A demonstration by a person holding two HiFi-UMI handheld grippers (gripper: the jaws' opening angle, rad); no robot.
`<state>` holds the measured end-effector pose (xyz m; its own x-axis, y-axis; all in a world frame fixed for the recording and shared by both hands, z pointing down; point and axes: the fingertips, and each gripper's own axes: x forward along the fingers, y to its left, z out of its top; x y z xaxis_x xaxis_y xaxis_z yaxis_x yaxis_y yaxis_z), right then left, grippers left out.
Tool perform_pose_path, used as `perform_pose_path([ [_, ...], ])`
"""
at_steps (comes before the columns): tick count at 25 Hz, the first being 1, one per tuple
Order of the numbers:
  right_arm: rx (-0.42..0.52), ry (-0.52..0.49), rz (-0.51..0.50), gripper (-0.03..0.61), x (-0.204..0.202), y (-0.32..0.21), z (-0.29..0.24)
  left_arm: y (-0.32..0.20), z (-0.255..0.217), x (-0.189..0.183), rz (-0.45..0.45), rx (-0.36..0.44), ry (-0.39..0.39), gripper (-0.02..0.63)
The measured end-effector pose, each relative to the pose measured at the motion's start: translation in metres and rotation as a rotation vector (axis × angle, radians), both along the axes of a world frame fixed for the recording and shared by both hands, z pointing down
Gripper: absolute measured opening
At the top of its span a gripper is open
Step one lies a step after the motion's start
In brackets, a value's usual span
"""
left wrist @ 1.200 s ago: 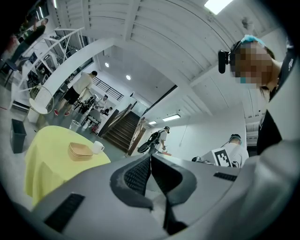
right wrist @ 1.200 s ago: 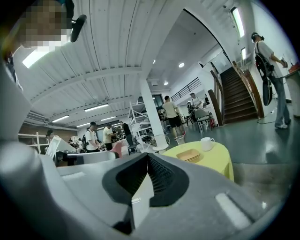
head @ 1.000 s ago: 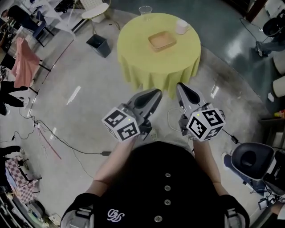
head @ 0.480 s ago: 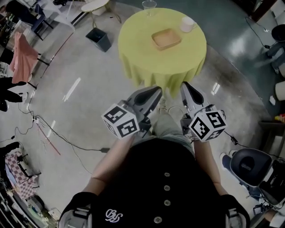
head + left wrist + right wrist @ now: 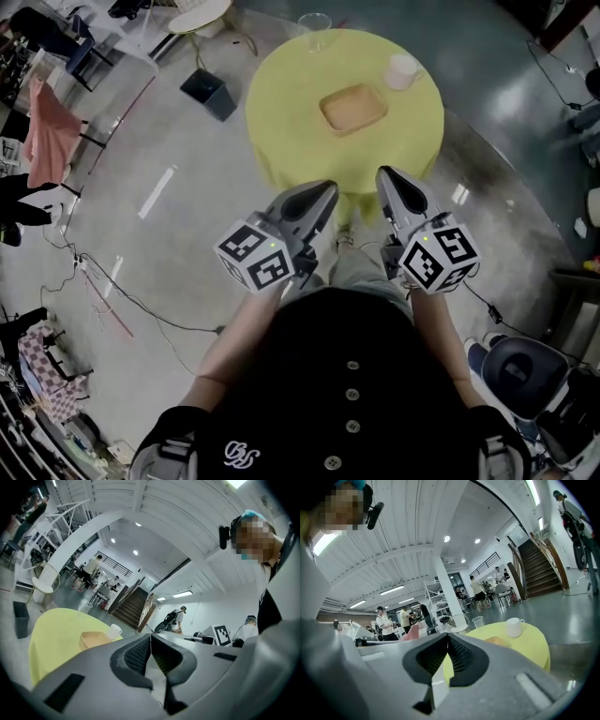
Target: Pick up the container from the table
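- A round tabletop [image 5: 291, 103] with a yellow cloth over it is in front of the person. A shallow tan container [image 5: 353, 107], shaped like a small tray with rounded corners, sits on it.
- The container is close to the middle of the tabletop, a little toward the far right edge. It lies flat and nothing touches it.
- A white mug [image 5: 403, 70] stands near the far right edge of the tabletop, apart from the container. A clear plastic cup [image 5: 315, 30] stands right at the far edge.
- The left gripper [image 5: 314, 199] is squeezed all the way together. Its two dark pads meet and nothing is between them.
- The right gripper [image 5: 392, 187] is squeezed together too, and it holds nothing.
- Both grippers are held out in front of the person's body, side by side. In the head view their tips are about at the near edge of the tabletop, where the yellow cloth hangs down. They are not over the container yet.
- So no part of the job is done so far. The container is not lifted and not even touched.
- I think almost all of it is left to do: get closer, open a gripper wide, put its jaws on one side wall of the container, squeeze, and lift it off the cloth.
- The container's wall looks low and thin, so I guess the grip will need care.
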<state>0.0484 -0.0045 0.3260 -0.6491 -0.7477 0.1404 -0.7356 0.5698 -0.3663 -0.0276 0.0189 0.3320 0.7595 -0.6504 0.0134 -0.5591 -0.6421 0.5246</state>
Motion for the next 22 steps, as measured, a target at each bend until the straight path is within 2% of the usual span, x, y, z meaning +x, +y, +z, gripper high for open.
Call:
perform_pose_path([
  [13, -0.023, 0.046, -0.114, 0.002, 0.001, -0.118, -0.002, -0.124, -0.008, 0.013, -0.078, -0.004, 0.043, 0.014],
  [22, -0.054, 0.062, -0.148, 0.002, 0.017, -0.166, 0.011, -0.172, 0.004, 0.029, -0.125, -0.050, 0.092, 0.014],
])
